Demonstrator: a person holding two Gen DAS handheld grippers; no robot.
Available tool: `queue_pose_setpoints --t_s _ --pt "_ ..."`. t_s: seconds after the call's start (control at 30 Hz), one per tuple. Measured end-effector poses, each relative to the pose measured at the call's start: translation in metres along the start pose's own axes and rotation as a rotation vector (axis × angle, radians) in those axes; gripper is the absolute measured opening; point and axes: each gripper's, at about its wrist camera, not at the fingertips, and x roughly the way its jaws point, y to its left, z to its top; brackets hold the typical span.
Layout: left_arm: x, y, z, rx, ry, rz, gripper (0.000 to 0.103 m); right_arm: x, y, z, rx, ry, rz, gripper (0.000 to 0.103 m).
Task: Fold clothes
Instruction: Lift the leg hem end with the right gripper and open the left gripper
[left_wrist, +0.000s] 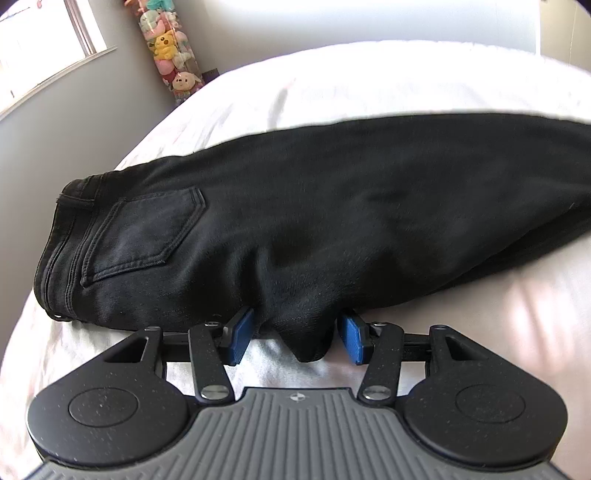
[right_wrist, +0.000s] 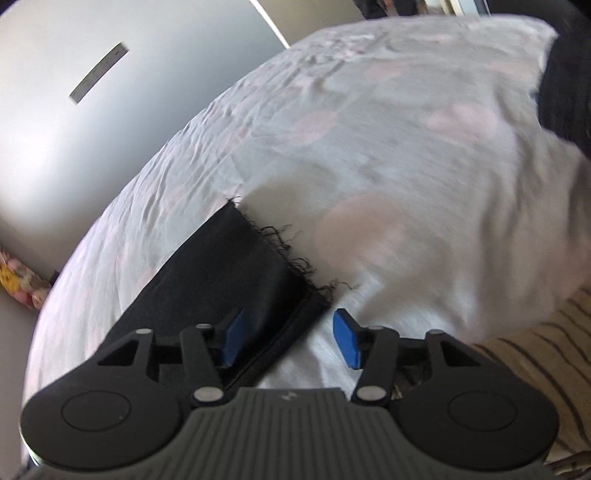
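**Jeans (left_wrist: 295, 206) laid out lengthwise, hem end not gripped**

Lying on the bed sheet (left_wrist: 369, 92), waistband (left_wrist: 59, 236) and back pocket (left_wrist: 147, 232) to the left in the left wrist view, legs running off to the right.

Left gripper (left_wrist: 295, 336): jaws apart, with a bunched fold of the near edge filling the gap. Cannot tell whether pinched or merely straddled (creases run up from both pads, which hints at a pinch).

Right gripper (right_wrist: 288, 339): jaws apart around the corner of the frayed hem (right_wrist: 280, 243), one pad over the denim, the other over bare sheet. Nothing clamped.

Likely trouble from here:
- Closing the right jaws this near the corner and catching only one layer, or sheet along with denim, so that the fold drags the bedding up.
- Lifting the hem end while the left end is loose, so that the whole garment slides across the smooth sheet instead of folding.
- Snagging the loose hem threads on a pad.
- Losing the thick bunch at the left if held only by its tip.

Surface soft, pale and wrinkled, with faint pink blotches; apt to give under a downward press. Beyond it: grey wall (right_wrist: 110, 92), bright window (left_wrist: 44, 37), a clear tube of plush toys (left_wrist: 170, 48), a striped cloth (right_wrist: 535, 350) past the bed's near edge.
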Motion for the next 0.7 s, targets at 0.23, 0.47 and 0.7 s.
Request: queue_pose_setpoints --t_s 0.23,0.47,0.7 --pt "-0.011 0.020 0.006 -0.174 -0.057 -0.084 0.059 0.028 -0.007 -0.001 0.071 -0.025 0.068 0.062" --pt "-0.022 0.022 0.013 -0.203 -0.153 -0.118 0.055 0.033 0.008 0.007 0.043 -0.053 0.049 0.016" --pt "-0.054 0.037 0.015 -0.260 -0.313 -0.170 0.055 -0.010 0.083 0.031 -0.171 -0.127 0.035 0.013"
